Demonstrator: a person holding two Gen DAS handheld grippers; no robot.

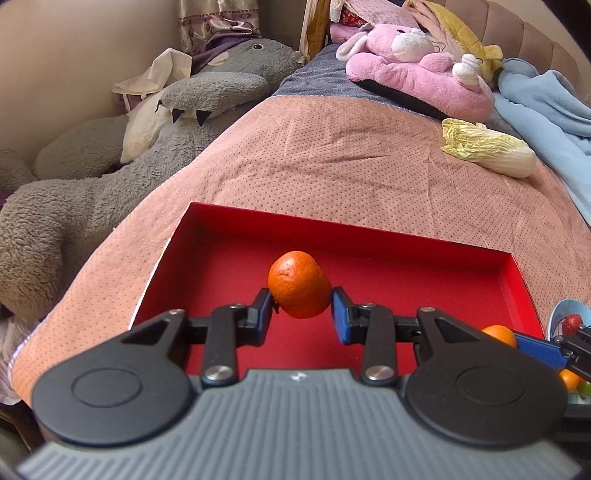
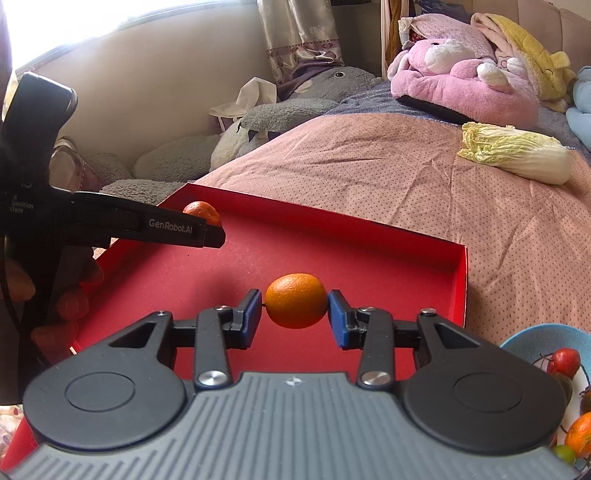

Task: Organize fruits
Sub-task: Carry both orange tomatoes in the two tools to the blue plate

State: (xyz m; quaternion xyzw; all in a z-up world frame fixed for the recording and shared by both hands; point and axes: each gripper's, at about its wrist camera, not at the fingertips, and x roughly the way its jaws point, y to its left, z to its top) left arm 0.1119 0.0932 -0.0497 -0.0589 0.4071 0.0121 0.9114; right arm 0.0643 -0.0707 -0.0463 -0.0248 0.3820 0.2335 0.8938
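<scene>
Left wrist view: your left gripper (image 1: 301, 308) clamps a mandarin (image 1: 299, 284), your right gripper (image 2: 295, 310) another mandarin (image 2: 296, 300) — both above the red tray (image 2: 458, 280). Next, lower and release them there, apart.

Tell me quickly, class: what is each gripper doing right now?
Left gripper: closed on a round orange mandarin above the red tray.
Right gripper: closed on another round orange mandarin.

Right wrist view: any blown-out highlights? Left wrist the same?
Right wrist view: the bright window at top left is blown out to white, the rest evenly lit. Left wrist view: no clipping, soft light; both bend straight edges like the red cardboard tray.
</scene>
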